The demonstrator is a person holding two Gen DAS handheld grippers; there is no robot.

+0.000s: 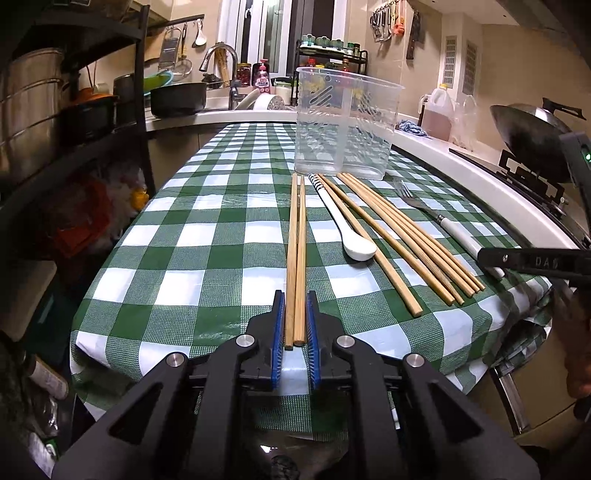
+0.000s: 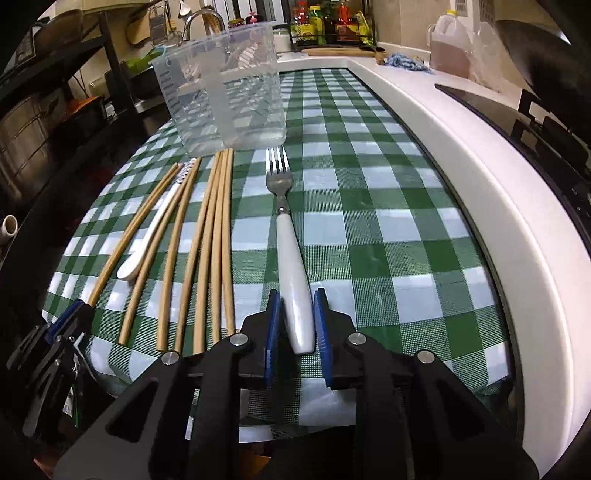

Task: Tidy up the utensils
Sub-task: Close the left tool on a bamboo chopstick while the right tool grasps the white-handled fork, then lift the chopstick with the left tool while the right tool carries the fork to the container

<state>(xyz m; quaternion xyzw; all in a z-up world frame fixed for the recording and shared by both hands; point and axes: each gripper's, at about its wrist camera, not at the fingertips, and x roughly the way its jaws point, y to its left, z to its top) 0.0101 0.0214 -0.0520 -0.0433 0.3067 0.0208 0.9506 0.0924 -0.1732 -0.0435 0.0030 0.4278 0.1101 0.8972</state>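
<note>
the left gripper [image 1: 295,325] clamps two chopsticks [image 1: 296,254], the right gripper [image 2: 297,321] pinches one fork [image 2: 291,266]; five more chopsticks [image 1: 402,240], one spoon [image 1: 347,229], one tub [image 1: 345,122].

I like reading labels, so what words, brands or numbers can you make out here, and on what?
"DA": raised letters on the right gripper, the rest blurred.
Pink bottle by the sink: label too small to read.
Clear plastic container: scale marks on its wall, no readable numbers.
Sauce bottles: labels blurred.
</note>
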